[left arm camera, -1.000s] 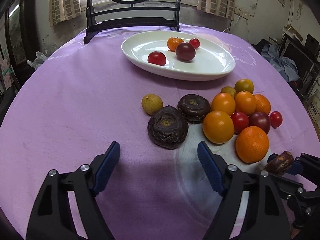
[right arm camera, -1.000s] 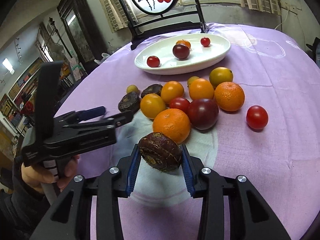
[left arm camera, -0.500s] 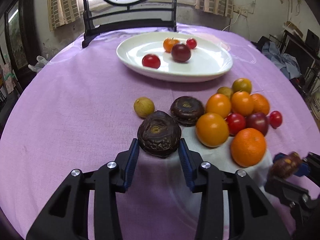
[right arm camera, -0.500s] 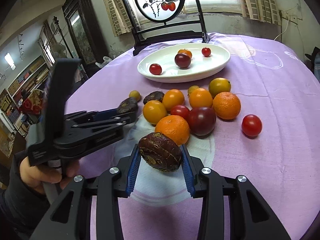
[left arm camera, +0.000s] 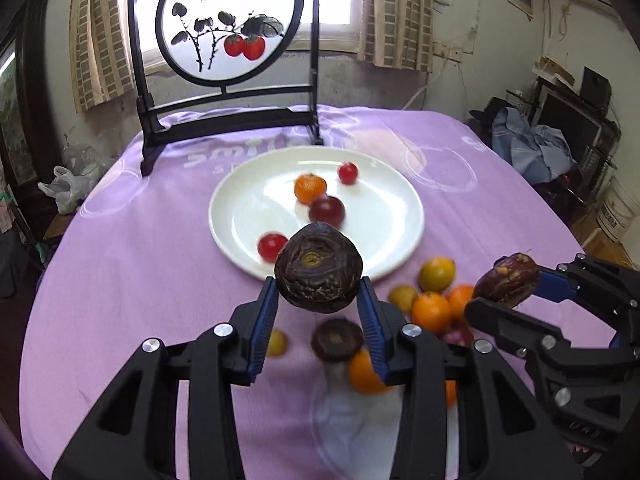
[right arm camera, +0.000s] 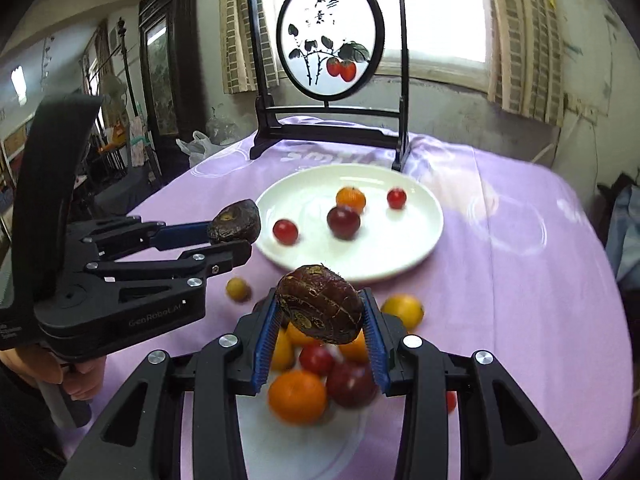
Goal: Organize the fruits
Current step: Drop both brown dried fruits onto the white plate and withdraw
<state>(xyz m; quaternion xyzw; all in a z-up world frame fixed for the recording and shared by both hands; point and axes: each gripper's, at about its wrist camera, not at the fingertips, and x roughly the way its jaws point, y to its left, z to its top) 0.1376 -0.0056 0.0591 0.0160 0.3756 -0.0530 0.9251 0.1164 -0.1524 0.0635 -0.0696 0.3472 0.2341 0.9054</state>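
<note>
Left hand-held gripper [left arm camera: 318, 308]: pinching a dark wrinkled fruit [left arm camera: 318, 267] between its blue pads, lifted clear of the counter [left arm camera: 132, 264]; its jaws closed on the fruit within the past second.
Right hand-held gripper [right arm camera: 320, 322]: pinching a brown-purple wrinkled fruit [right arm camera: 320, 304] between its blue pads, held above the fruit pile.
Both grippers together: side by side in the air, each seen from the other's camera with its fruit at the tips.
Plate [left arm camera: 248, 216]: white, on the purple cloth in front of the two grippers, near the far side of the counter.
On the plate: a small orange [left arm camera: 310, 189], a dark red plum [left arm camera: 326, 211], and two cherry tomatoes, one near the front rim [left arm camera: 270, 245] and one toward the back [left arm camera: 347, 172].
Fruit pile [right arm camera: 316, 376]: loose on the counter below the right gripper, oranges, a plum and a red tomato touching one another; blurred.
Other loose fruit: another dark wrinkled fruit [left arm camera: 337, 340] under the left gripper, and a small yellow fruit [right arm camera: 237, 289] lying apart from the pile.
Screen [left arm camera: 230, 28]: round painted panel in a black stand, upright behind the plate.
Person's hand [right arm camera: 60, 376]: grips the left gripper's handle at the lower left of the right view.
</note>
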